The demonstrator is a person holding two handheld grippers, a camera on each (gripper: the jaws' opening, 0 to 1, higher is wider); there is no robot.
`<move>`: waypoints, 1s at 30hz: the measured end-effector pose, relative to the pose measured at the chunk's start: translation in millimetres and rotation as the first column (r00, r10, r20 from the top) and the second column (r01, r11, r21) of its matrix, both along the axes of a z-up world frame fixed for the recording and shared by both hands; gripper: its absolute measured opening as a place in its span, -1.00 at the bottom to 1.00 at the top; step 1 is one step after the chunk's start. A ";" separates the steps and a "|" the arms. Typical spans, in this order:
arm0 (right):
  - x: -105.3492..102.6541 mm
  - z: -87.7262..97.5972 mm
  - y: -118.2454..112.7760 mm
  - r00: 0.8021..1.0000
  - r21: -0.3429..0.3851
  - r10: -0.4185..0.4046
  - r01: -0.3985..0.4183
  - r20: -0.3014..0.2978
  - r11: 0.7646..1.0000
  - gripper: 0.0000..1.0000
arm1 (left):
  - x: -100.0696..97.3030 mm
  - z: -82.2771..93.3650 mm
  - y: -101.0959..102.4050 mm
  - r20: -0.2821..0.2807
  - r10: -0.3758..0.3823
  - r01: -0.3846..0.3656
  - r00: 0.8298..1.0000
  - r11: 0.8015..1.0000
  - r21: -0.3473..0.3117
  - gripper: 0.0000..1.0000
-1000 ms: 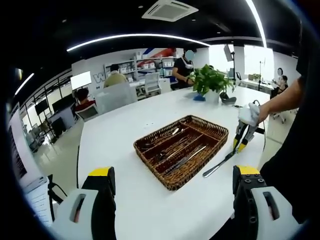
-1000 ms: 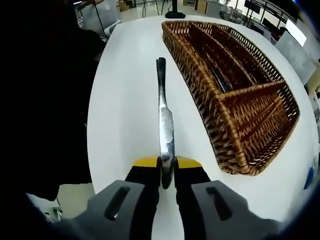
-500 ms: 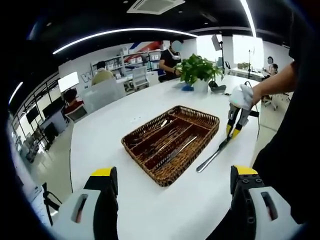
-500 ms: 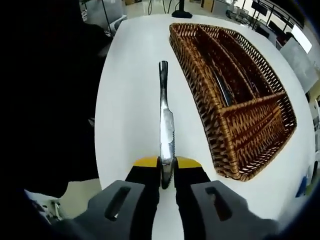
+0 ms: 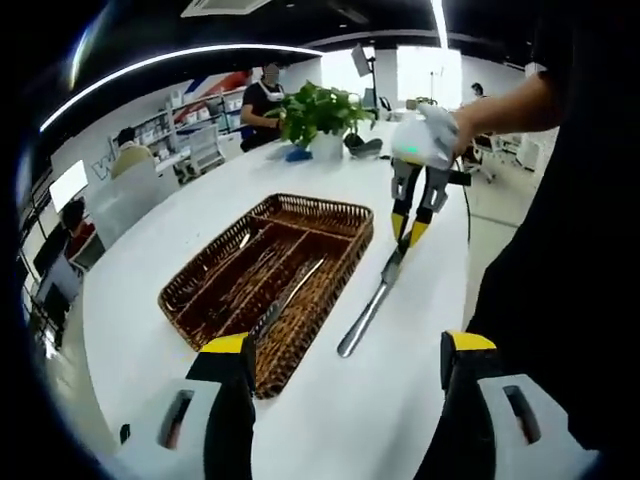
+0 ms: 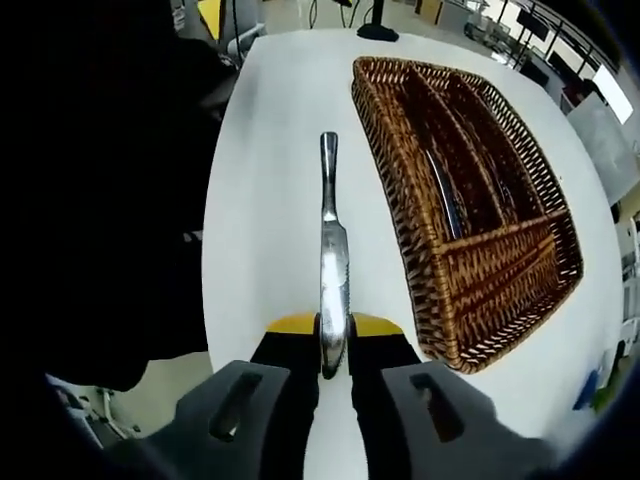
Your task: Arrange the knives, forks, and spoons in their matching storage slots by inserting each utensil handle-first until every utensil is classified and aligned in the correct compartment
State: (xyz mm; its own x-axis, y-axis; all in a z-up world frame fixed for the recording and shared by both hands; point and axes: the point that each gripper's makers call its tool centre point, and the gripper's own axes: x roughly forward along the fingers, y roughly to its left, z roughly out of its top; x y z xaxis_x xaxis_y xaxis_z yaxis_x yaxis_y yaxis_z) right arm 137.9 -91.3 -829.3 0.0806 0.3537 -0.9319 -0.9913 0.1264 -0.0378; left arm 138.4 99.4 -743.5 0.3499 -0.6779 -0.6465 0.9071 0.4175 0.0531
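Knife held by its blade end in the right gripper, jaws clamped on the steel, handle pointing away over the white tabletop just beside the wicker basket. Left gripper hangs with jaws wide and empty; in its view the right gripper carries the knife alongside the basket. The knife is judged stiff, light and smooth, so it may slip or pivot in a narrow pinch; a hold across the flat of the blade, as here, suits handle-first insertion. Compared with a second ago, the basket lies farther off in the right gripper view and the knife appears higher above the tabletop.
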 end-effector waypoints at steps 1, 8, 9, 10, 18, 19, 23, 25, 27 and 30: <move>-0.2 1.0 1.1 1.000 -0.002 0.003 -0.003 0.001 1.000 -0.84 | -0.1 -8.2 -4.6 -0.002 -0.036 0.036 0.999 0.999 0.033 0.43; -2.4 5.0 7.9 1.000 -0.011 0.018 -0.018 0.001 1.000 -0.84 | 3.9 -50.0 -31.0 -0.024 -0.151 0.153 0.988 0.982 0.106 0.18; -2.7 5.7 8.3 1.000 -0.012 0.017 -0.017 0.001 1.000 -0.84 | 5.1 -54.7 -34.0 -0.017 -0.168 0.168 0.986 0.979 0.119 0.15; -3.2 6.4 8.8 1.000 -0.011 0.019 -0.019 0.003 1.000 -0.84 | 5.9 -59.1 -36.8 -0.019 -0.173 0.174 0.985 0.977 0.122 0.13; -6.1 12.4 13.2 0.999 -0.016 0.036 -0.036 0.004 0.999 -0.84 | 2.6 -94.1 -55.9 -0.116 -0.261 0.276 0.958 0.950 0.144 0.04; -6.4 13.0 14.2 0.999 -0.015 0.037 -0.037 0.003 0.999 -0.85 | 2.5 -96.3 -58.0 -0.116 -0.272 0.288 0.955 0.945 0.156 0.01; -7.6 15.0 18.9 0.999 -0.014 0.046 -0.046 0.003 0.999 -0.85 | 4.6 -101.5 -61.8 -0.108 -0.290 0.305 0.951 0.937 0.171 -0.16; -8.2 16.0 20.5 0.999 -0.014 0.051 -0.051 0.004 0.999 -0.85 | 5.7 -104.1 -62.4 -0.111 -0.297 0.313 0.948 0.933 0.178 -0.21; -8.7 17.0 22.1 0.999 -0.013 0.053 -0.053 0.003 0.999 -0.85 | 5.6 -105.4 -63.1 -0.106 -0.309 0.323 0.945 0.929 0.178 -0.31; -9.6 17.5 23.5 0.999 -0.011 0.053 -0.053 0.001 0.999 -1.00 | 4.8 -109.5 -64.3 -0.104 -0.329 0.343 0.939 0.920 0.190 -0.40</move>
State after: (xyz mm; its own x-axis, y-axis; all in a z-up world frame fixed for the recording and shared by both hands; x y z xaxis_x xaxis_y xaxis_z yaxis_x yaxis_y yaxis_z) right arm 128.2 -67.9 -811.8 0.0632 0.3475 -0.9355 -0.9965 0.0730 -0.0402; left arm 143.2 35.2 -853.0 0.0739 -0.6005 -0.7962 0.9966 0.0745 0.0363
